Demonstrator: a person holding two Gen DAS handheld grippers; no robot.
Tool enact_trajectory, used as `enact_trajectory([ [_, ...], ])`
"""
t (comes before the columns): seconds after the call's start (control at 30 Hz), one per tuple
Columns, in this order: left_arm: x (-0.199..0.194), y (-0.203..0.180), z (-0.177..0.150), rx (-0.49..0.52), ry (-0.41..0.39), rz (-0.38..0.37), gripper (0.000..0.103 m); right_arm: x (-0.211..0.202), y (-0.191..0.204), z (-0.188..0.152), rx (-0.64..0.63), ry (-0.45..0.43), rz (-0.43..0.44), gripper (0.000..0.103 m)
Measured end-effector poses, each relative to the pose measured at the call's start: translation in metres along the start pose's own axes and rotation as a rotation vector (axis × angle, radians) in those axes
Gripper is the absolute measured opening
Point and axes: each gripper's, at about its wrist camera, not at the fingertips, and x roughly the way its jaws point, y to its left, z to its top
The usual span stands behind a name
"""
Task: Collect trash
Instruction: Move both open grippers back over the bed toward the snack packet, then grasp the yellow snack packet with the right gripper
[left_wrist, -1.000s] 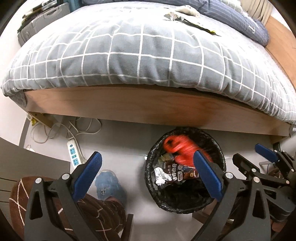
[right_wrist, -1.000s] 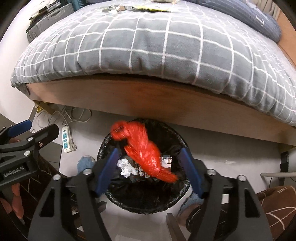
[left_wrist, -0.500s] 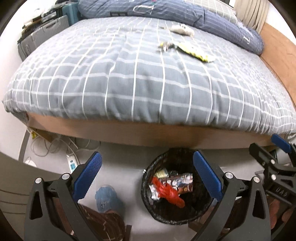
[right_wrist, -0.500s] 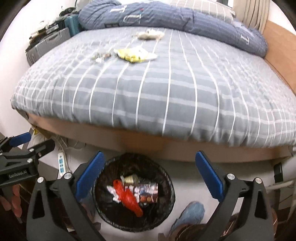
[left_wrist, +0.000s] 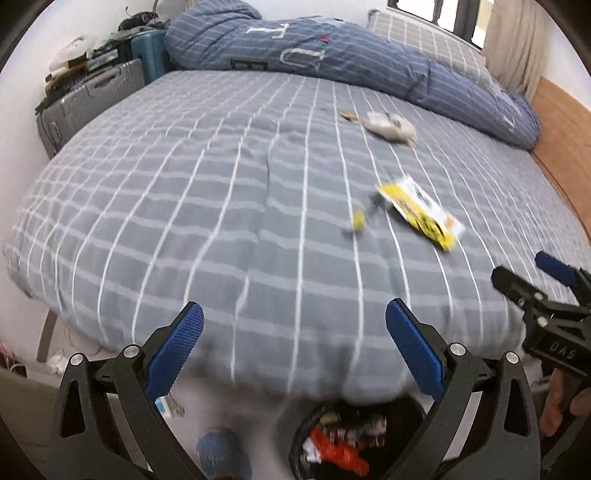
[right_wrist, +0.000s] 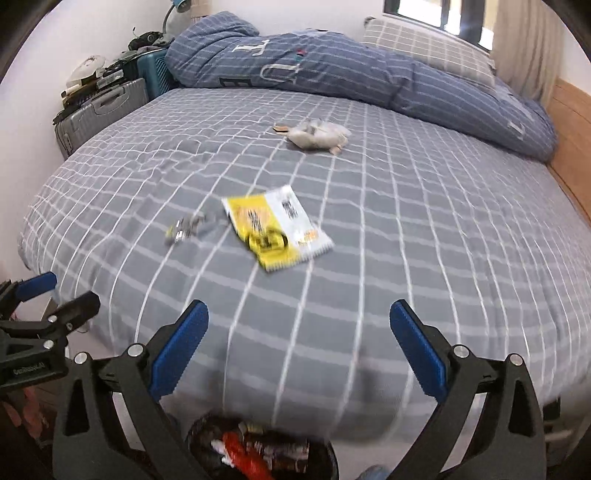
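Observation:
A yellow and white wrapper (right_wrist: 277, 230) lies on the grey checked bed; it also shows in the left wrist view (left_wrist: 421, 212). A small crumpled scrap (right_wrist: 184, 230) lies left of it, also in the left wrist view (left_wrist: 358, 221). A grey crumpled wad (right_wrist: 317, 134) lies farther back, also in the left wrist view (left_wrist: 388, 125). The black trash bin (left_wrist: 295, 443) with a red wrapper (left_wrist: 336, 452) inside stands on the floor below; its rim shows in the right wrist view (right_wrist: 332, 461). My left gripper (left_wrist: 293, 341) and right gripper (right_wrist: 299, 345) are open and empty above the bed's near edge.
A blue striped duvet (right_wrist: 332, 66) is bunched at the far side of the bed. Suitcases (right_wrist: 99, 110) stand at the far left. A wooden bed frame (right_wrist: 572, 122) runs along the right. A power strip (left_wrist: 166, 404) lies on the floor.
The red wrapper dropped from my right gripper into the bin. Both grippers then rose from the bin and now face the bed top.

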Motion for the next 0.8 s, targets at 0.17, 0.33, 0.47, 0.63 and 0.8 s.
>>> enact_trajectory([
  [0.17,0.034,0.008,0.046,-0.017,-0.02,0.01,0.097,0.048,0.001,0.039,0.0,0.04,0.055,0.095],
  [0.33,0.064,0.011,0.08,-0.015,-0.03,0.009,0.097,0.088,0.01,0.057,-0.044,0.086,0.068,0.095],
  [0.47,0.081,0.013,0.097,-0.03,-0.034,-0.002,0.097,0.111,0.01,0.06,-0.041,0.134,0.08,0.089],
  [0.63,0.092,0.013,0.103,-0.054,-0.019,-0.028,0.097,0.131,0.011,0.06,-0.044,0.19,0.082,0.078],
  [0.8,0.092,0.007,0.106,-0.058,-0.028,-0.055,0.097,0.138,0.012,0.058,-0.059,0.201,0.061,0.062],
])
